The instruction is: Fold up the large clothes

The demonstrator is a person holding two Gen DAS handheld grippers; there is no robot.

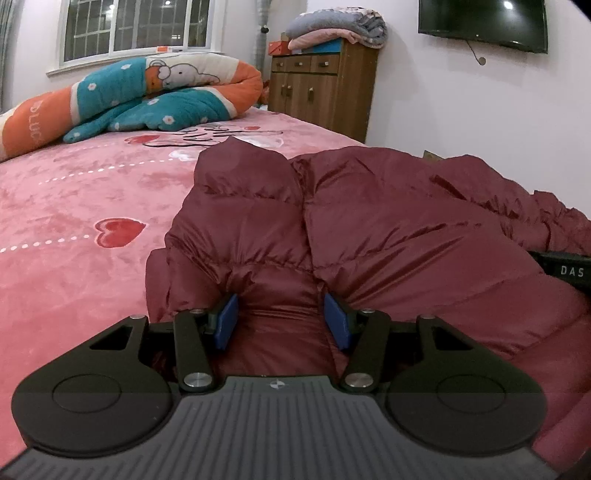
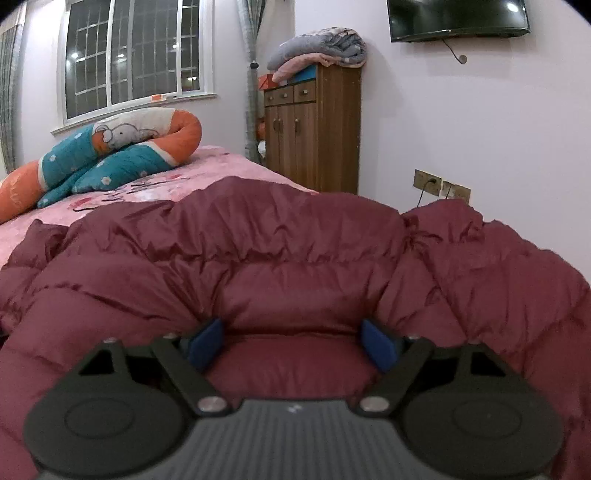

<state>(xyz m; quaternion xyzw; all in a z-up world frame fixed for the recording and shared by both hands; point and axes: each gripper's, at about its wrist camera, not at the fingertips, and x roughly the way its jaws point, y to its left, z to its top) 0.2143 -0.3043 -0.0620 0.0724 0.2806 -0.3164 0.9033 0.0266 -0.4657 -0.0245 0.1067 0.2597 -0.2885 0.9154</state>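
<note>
A dark red puffer jacket lies bunched on the pink bed. My left gripper stands wide apart with a thick fold of the jacket bulging between its blue pads. In the right wrist view the jacket fills the foreground. My right gripper is also spread wide, with a puffy fold of the jacket between its blue pads. Whether the pads press the fabric firmly I cannot tell. Part of the right gripper's black body shows at the right edge of the left view.
A rolled teal and orange quilt lies at the far end of the bed under the window. A wooden cabinet with folded blankets stands by the wall. A TV hangs on the wall. Wall sockets sit behind the jacket.
</note>
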